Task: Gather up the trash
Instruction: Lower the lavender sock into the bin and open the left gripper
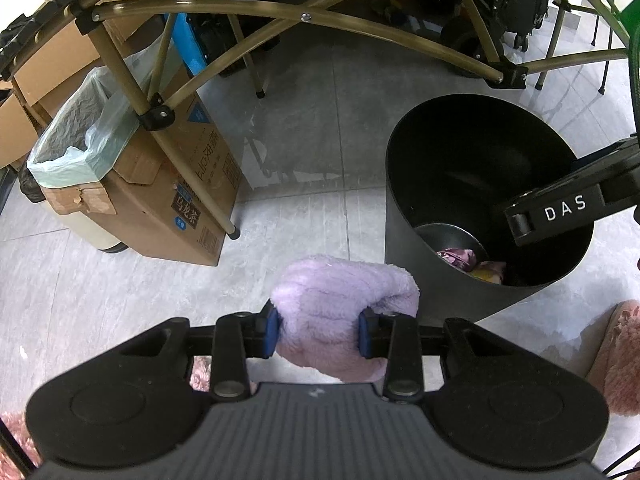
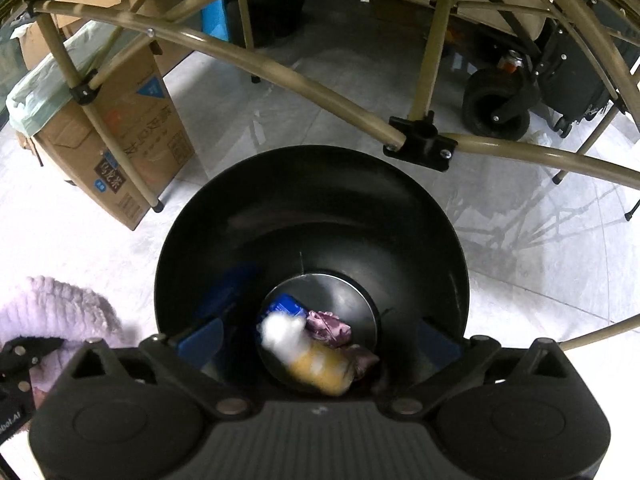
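A fluffy lilac bundle [image 1: 340, 312] hangs above the grey floor, just left of the black round bin [image 1: 420, 184], and my left gripper [image 1: 318, 334] is shut on it, its blue pads pressing both sides. The bundle also shows at the left edge of the right wrist view [image 2: 56, 308]. My right gripper [image 2: 320, 340] stands open over the bin [image 2: 192, 248], with nothing between its blue pads [image 2: 202, 340]. On the bin's bottom lie a blurred white wad [image 2: 282, 334], a blue packet [image 2: 286, 306], a purple wrapper [image 2: 330, 326] and a yellow piece [image 2: 320, 372]. In the left wrist view the right gripper's body [image 1: 568, 204] reaches over the bin's rim.
A cardboard box [image 1: 160, 184] lined with a pale green bag [image 1: 80, 136] stands left of the bin. Folding-table legs [image 1: 188, 180] and tan crossbars [image 2: 280, 76] arch over the floor. A wheeled black cart [image 2: 500, 112] is behind. A pink fluffy slipper [image 1: 620, 360] sits at right.
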Demonstrator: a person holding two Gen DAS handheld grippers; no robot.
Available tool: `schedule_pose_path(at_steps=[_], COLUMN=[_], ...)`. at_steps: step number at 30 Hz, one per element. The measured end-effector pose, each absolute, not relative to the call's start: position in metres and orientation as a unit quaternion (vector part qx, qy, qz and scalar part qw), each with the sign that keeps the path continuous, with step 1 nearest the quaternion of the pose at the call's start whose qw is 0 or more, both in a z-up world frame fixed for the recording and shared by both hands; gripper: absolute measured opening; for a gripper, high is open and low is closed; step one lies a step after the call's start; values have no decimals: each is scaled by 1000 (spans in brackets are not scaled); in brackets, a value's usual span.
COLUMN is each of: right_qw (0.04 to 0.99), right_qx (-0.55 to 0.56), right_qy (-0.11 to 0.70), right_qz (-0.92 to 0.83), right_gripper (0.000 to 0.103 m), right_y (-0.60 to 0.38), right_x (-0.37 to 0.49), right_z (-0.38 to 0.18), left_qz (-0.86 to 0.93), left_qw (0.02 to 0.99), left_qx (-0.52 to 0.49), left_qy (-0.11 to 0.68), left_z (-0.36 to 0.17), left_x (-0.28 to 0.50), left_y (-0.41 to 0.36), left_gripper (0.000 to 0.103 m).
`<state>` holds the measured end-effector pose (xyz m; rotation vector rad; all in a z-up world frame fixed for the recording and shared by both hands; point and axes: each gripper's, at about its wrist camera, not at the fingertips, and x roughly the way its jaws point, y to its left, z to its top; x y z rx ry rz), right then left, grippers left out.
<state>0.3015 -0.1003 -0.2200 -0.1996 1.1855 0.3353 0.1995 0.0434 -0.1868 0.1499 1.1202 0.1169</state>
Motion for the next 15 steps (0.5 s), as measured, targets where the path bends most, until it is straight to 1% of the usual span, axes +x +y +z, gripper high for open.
schedule_pose_path(at_steps=[15], right_qw=[811], right_qx=[-90], right_qy=[556], right_qz=[156], right_gripper=[103], right_y=[-104], right_x=[300], right_z=[-215], left_qz=[55], left_qw=[844], left_qx=[82], left_qy=[526], left_z=[-185], left_x=[199], left_y=[39], left_gripper=[36])
